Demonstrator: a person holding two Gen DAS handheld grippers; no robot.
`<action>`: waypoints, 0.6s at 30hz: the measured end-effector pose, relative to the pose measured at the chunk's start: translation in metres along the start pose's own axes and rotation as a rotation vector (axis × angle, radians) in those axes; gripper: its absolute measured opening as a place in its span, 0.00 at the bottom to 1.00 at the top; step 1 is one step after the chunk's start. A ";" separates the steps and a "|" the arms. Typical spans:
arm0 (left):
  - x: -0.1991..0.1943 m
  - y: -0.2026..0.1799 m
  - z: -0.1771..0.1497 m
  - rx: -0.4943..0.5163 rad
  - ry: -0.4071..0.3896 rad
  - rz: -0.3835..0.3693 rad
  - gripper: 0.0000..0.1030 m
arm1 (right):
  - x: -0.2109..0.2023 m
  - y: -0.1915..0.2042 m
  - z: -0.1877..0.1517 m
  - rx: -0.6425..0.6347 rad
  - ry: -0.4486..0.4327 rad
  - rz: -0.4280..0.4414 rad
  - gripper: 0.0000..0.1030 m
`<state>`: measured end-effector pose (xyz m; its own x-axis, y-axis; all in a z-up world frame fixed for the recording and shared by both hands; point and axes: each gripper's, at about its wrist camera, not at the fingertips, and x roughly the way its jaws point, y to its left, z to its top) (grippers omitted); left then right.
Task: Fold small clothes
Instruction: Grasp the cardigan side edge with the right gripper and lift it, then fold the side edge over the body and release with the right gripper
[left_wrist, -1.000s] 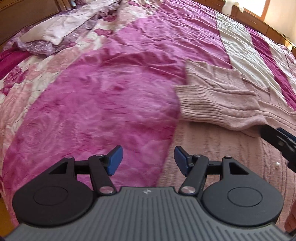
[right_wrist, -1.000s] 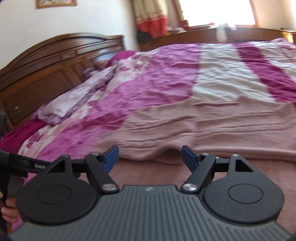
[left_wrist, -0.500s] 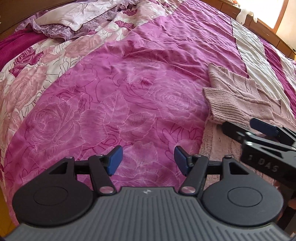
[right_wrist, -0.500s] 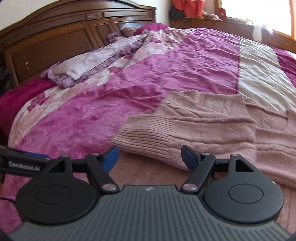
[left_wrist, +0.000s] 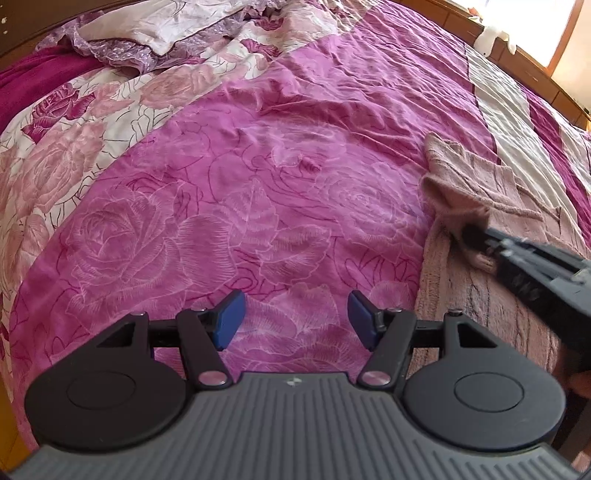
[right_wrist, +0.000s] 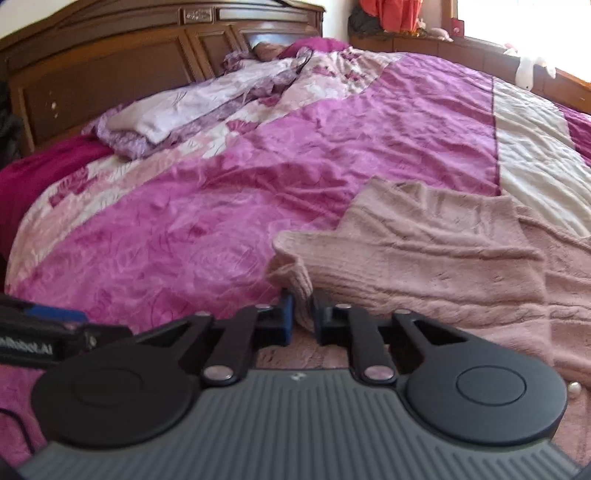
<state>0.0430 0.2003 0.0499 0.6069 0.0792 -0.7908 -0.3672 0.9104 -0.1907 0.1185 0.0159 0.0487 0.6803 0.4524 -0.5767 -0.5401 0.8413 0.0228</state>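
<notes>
Right wrist view is showing my right gripper (right_wrist: 302, 314) clamped on the ribbed cuff (right_wrist: 293, 275) of the pink knit sweater (right_wrist: 443, 258). Its jaws have just been closing: half a second ago they were standing wide over the sleeve with nothing between them, and now the blue pads are pinching a bunched fold of knit. The cuff is rising off the cloth into a small peak at the pads, so I am judging the grasp as taken.

Left wrist view is confirming this from the side: the right gripper (left_wrist: 471, 234) is reaching in from the right edge with knit gathered at its tip. My left gripper (left_wrist: 295, 317) is hanging released, pads well apart, over the magenta rose-print bedspread (left_wrist: 221, 206), just beside the sweater's near edge (left_wrist: 436, 295) and touching nothing. Its opening is reading unchanged against the earlier pictures.

The sweater is lying spread on the bedspread, to the right of the left gripper, with the sleeve already laid across the body. A rumpled pillow (right_wrist: 177, 110) is lying near the wooden headboard (right_wrist: 110, 66), well apart from the work.

Finding: with the cuff secured, the sleeve fold can proceed. Risk: the knit is soft and stretchy, so a pull on the cuff alone may be dragging the body out of line.
</notes>
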 end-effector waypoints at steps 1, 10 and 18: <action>0.000 -0.002 0.000 0.003 0.001 -0.001 0.67 | -0.005 -0.002 0.002 -0.005 -0.016 -0.002 0.12; -0.005 -0.023 0.000 0.051 -0.004 -0.036 0.67 | -0.045 -0.043 0.022 0.078 -0.122 -0.025 0.11; -0.012 -0.041 0.007 0.086 -0.021 -0.056 0.67 | -0.091 -0.106 0.024 0.184 -0.225 -0.134 0.11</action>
<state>0.0557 0.1648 0.0718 0.6394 0.0351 -0.7681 -0.2713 0.9450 -0.1826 0.1255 -0.1077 0.1184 0.8431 0.3706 -0.3897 -0.3535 0.9280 0.1177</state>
